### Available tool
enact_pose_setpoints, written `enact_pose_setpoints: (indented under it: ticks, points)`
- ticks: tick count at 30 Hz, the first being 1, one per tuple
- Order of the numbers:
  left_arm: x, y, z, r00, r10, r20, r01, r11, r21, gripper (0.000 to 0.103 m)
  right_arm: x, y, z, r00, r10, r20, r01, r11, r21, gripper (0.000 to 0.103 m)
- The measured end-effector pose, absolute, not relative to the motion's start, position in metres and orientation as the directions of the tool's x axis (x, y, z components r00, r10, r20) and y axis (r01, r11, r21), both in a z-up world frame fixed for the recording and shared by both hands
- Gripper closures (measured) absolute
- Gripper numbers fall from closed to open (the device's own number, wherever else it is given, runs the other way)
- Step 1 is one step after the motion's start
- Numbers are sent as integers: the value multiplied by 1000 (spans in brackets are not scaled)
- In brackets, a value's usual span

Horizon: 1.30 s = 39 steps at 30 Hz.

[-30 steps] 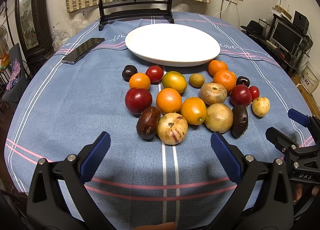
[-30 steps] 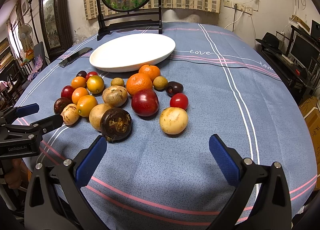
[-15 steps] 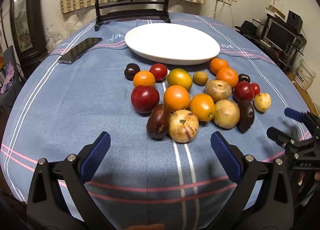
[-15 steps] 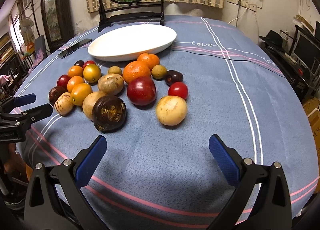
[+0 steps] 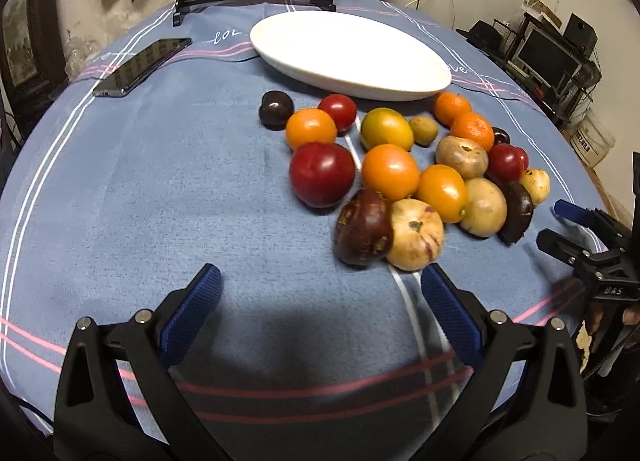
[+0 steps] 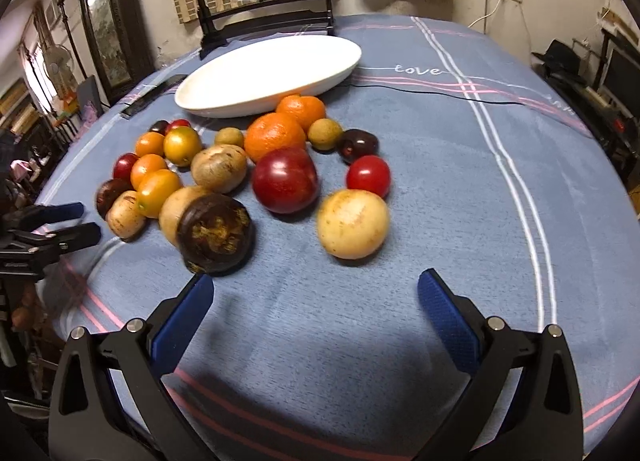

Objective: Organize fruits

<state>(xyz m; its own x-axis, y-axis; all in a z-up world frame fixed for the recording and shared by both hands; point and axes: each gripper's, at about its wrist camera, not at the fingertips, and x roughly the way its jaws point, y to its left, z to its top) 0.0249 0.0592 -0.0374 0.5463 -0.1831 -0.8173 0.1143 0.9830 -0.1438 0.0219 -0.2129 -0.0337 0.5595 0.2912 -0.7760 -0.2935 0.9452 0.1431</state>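
The fingers of the left gripper [image 5: 320, 301] stand wide apart with nothing between them, hovering over bare blue cloth near the front edge of the desk [image 5: 120, 189]. Just beyond the right finger tip lies a pale striped fruit [image 5: 414, 235], touching a dark maroon fruit [image 5: 362, 227] on its left; both sit ahead of the fingers and to the right of their midline. Behind these a big red plum [image 5: 322, 174] lies just left of two oranges, with the rest of the fruit pile spreading toward the right edge.

The fingers of the right gripper [image 6: 316, 293] are likewise spread wide and hold nothing. A dark brown fruit [image 6: 215, 233] lies just ahead of the left finger tip, close to it but apart. A pale yellow fruit [image 6: 353, 223] lies ahead, between the lines of the two fingers and nearer the middle. Behind it are a small red tomato [image 6: 368, 176] and a red plum [image 6: 285, 180], then two tangerines close to the plate.

The white plate [image 5: 348, 57] lies behind the pile toward the far edge of the desk, with no fruit on it. A black phone [image 5: 142, 67] lies at the far left of the cloth, well apart from the fruit.
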Motion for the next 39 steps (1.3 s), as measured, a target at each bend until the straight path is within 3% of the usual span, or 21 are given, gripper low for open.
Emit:
enact_pose_setpoints:
  ticks: [7,11,17,19,20,21,32,39]
  points:
    - [30,62,-44,542,-161,-825,117,986,-115,6,25,-210,-34,541,309,-782,-299,940,165,1]
    - [33,61,-41,556,-176,-813,131,984,-123,30,26,-211,-35,532,319,-784,-292,938,184,1]
    - [40,47,-41,584,-125,-802,125,990,-64,36,26,-211,-36,530,319,-786,-293,938,184,1]
    - [43,44,-38,588,-156,-793,145,986,-87,49,26,-211,-36,530,318,-786,-293,938,183,1]
    - [44,43,-37,587,-182,-789,161,981,-106,69,25,-212,-36,530,316,-787,-292,939,181,1]
    - [46,40,-36,581,-219,-784,186,973,-133,78,25,-212,-36,530,315,-787,-291,940,181,1]
    - [32,44,-27,617,-206,-759,171,977,-126,79,22,-212,-33,538,284,-794,-291,946,142,1]
    - [20,45,-22,631,-232,-740,196,971,-137,79,14,-181,-29,519,294,-803,-400,913,75,1]
